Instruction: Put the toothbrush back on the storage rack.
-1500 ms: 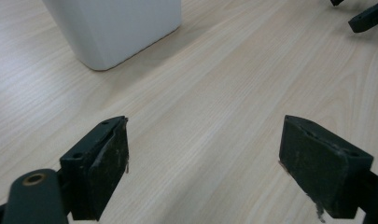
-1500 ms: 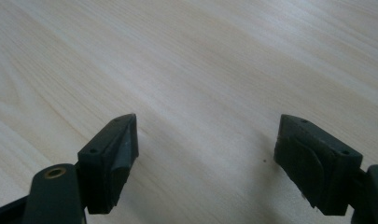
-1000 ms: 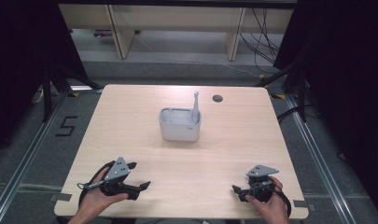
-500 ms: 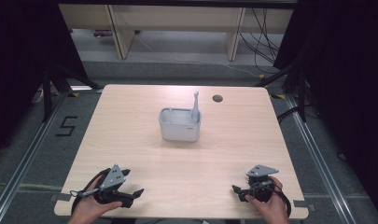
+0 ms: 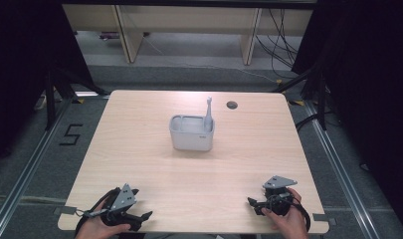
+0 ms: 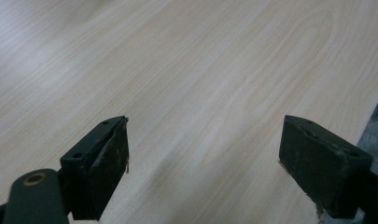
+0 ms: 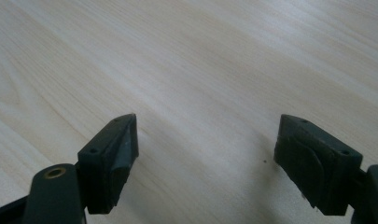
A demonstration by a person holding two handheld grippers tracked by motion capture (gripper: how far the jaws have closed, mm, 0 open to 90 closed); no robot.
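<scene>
A grey rectangular holder stands in the middle of the light wooden table. A grey toothbrush-like handle rises upright from its right side. My left gripper rests at the near left edge, held by a hand, jaws wide apart over bare wood. At the near right edge sits my right gripper, also in a hand, its jaws spread with nothing between them. Both grippers are far from the holder.
A small dark round hole sits near the table's far right. Tape marks stick to the near corners. Beyond the far edge are wooden furniture legs and cables on the floor.
My left gripper has drawn back toward the near table edge and slightly left. The right gripper and the holder have stayed put.
</scene>
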